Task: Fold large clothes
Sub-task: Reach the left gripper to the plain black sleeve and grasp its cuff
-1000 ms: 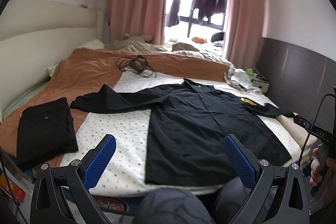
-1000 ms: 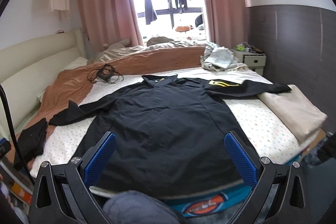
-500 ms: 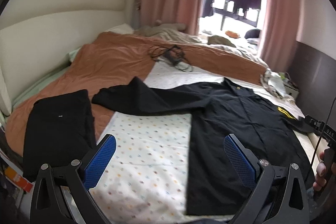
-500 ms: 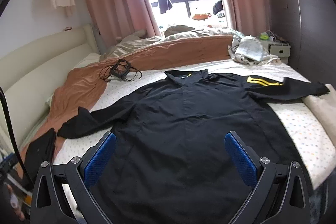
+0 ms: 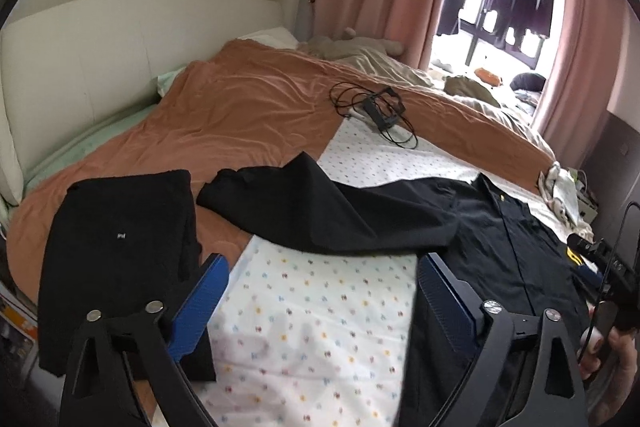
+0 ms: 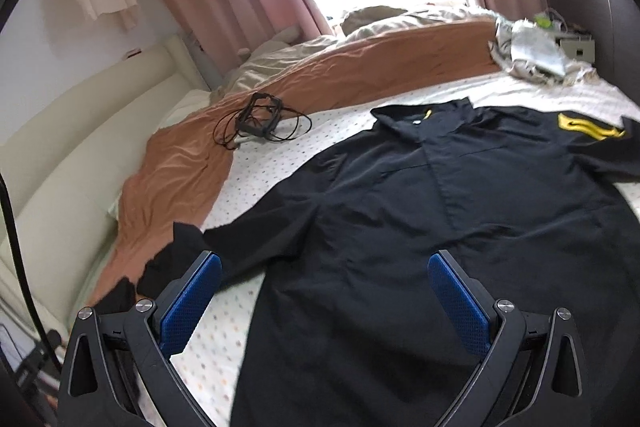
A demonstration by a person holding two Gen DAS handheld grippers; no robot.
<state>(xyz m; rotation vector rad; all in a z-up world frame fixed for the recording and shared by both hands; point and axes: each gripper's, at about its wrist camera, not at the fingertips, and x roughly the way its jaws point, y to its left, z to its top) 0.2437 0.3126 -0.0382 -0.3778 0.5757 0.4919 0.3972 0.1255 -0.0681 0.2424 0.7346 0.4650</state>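
One large black jacket point(image 6: 460, 227) is lying spread flat, front up, on the dotted white sheet point(image 5: 316, 311) of the bed, its collar pointing toward the window and a yellow stripe patch point(image 6: 588, 126) showing on one sleeve. Its other sleeve point(image 5: 320, 211) is stretching out sideways, reaching onto the orange blanket point(image 5: 240, 115) beside a folded black garment point(image 5: 120, 251). The left hand-held gripper point(image 5: 320, 299) is hovering over bare sheet just below that sleeve, its jaws standing wide after just closing a little, nothing between them. The right hand-held gripper point(image 6: 324, 303) is hovering above the jacket's lower body near the hem, jaws spread wide and gripping nothing.
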